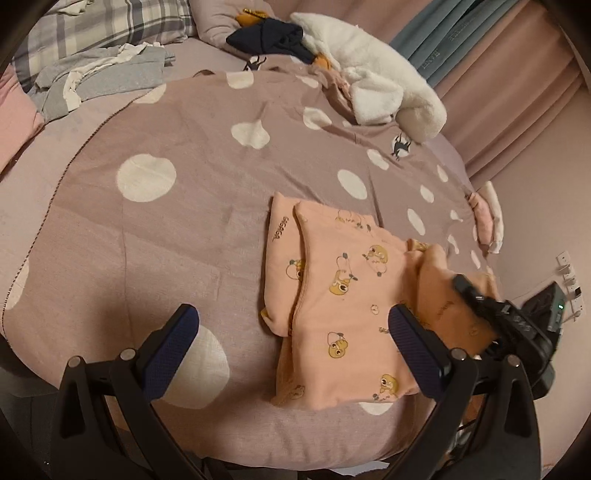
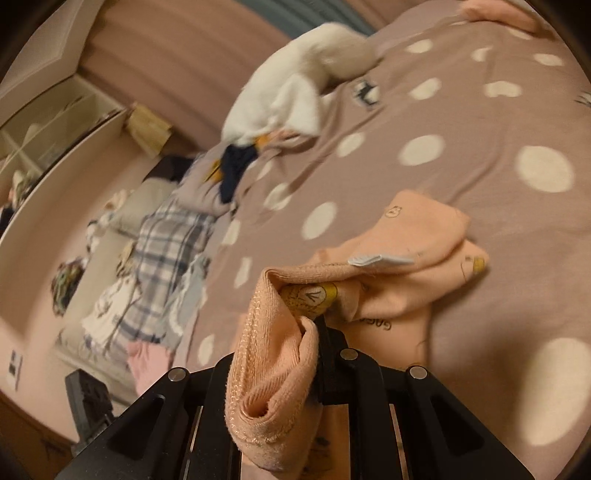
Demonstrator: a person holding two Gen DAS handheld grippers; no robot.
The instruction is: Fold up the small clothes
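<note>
A small peach garment with cartoon prints point(image 1: 343, 291) lies partly folded on the mauve polka-dot blanket point(image 1: 177, 229). My left gripper point(image 1: 295, 332) is open and empty, low over the blanket at the garment's near left edge; its right finger point(image 1: 417, 350) rests over the cloth. My right gripper point(image 1: 480, 299) comes in from the right, shut on the garment's right part and lifting it. In the right wrist view the peach garment point(image 2: 406, 258) bunches up around the shut gripper point(image 2: 314, 325), with its hem point(image 2: 255, 369) hanging over the fingers.
A white fluffy garment point(image 1: 376, 77) and a dark navy piece point(image 1: 273, 37) lie at the blanket's far edge. Grey clothes point(image 1: 107, 77) and a plaid pillow point(image 1: 96, 29) are at far left. Curtains point(image 1: 509, 74) hang at the right. The bed edge is near me.
</note>
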